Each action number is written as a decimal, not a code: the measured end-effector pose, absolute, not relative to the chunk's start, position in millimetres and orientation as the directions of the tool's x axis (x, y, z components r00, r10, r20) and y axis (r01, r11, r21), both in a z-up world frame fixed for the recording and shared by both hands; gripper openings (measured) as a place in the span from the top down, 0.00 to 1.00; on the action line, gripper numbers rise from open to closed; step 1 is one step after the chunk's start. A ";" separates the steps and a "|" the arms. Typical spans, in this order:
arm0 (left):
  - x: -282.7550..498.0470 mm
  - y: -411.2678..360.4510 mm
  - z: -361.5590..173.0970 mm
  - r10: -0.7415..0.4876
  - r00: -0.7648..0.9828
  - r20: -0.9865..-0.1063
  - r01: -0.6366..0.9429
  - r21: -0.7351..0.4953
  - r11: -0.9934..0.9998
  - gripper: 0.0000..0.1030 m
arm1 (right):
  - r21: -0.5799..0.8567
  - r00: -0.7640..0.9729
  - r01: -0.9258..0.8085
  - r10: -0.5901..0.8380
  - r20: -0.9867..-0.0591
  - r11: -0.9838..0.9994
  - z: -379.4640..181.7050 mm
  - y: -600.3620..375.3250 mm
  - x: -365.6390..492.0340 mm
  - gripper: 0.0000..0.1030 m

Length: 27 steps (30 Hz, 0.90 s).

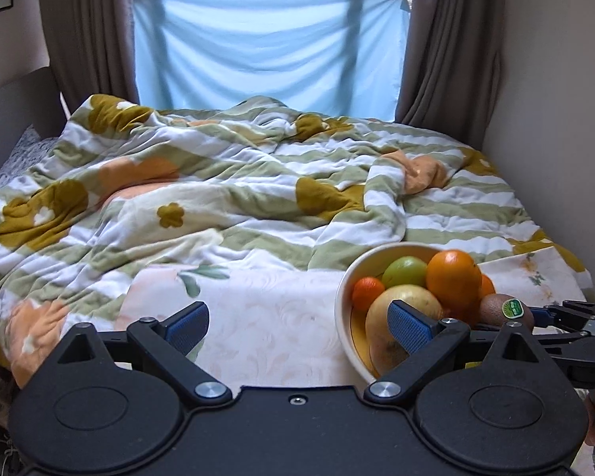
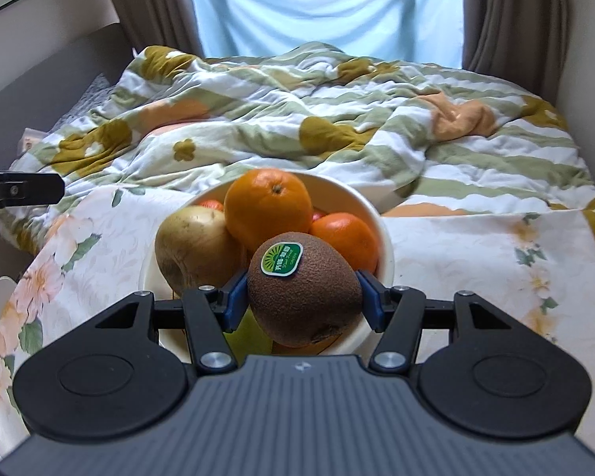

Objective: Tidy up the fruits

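Right gripper [image 2: 303, 297]: jaws pinching the kiwi [image 2: 303, 289], held over the near rim of the bowl [image 2: 380, 218].
Left gripper [image 1: 299, 323]: jaws spread wide, nothing between them, left of the bowl.
Bowl: holds a large orange [image 2: 267, 206], an apple [image 2: 196, 248], and smaller fruit.

Brown kiwi [image 2: 303, 293] with green sticker [image 2: 281, 260], cream bowl [image 2: 382, 238], seemingly yellow inside.
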<state>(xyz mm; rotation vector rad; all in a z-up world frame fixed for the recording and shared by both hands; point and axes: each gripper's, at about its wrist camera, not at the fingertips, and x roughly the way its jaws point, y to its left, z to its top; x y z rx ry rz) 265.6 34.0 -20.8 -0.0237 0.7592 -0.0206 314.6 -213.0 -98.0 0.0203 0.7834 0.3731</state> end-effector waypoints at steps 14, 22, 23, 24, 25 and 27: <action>247.5 20.7 -29.0 0.005 0.733 -0.680 -0.018 -0.012 1.000 0.04 | 0.208 0.659 -0.325 0.379 -0.650 0.922 -111.0 -221.0 313.7 0.14; 231.9 13.3 -16.0 0.001 0.757 -0.654 -0.017 -0.018 1.000 0.04 | 0.201 0.686 -0.331 0.382 -0.620 0.922 -97.4 -226.7 300.3 0.03; 229.1 12.7 -12.9 0.001 0.761 -0.649 -0.018 -0.019 1.000 0.04 | 0.197 0.689 -0.335 0.382 -0.616 0.921 -94.0 -227.3 297.8 0.03; 225.9 12.1 -9.3 0.002 0.765 -0.644 -0.019 -0.021 1.000 0.04 | 0.191 0.692 -0.340 0.383 -0.612 0.921 -90.2 -227.7 295.0 0.03; 222.6 11.7 -5.7 0.002 0.770 -0.638 -0.020 -0.022 1.000 0.04 | 0.184 0.696 -0.344 0.382 -0.608 0.921 -85.9 -228.2 291.9 0.03; 214.6 10.9 2.9 -0.001 0.780 -0.626 -0.018 -0.024 1.000 0.04 | 0.169 0.703 -0.352 0.379 -0.602 0.921 -76.8 -229.5 285.0 0.03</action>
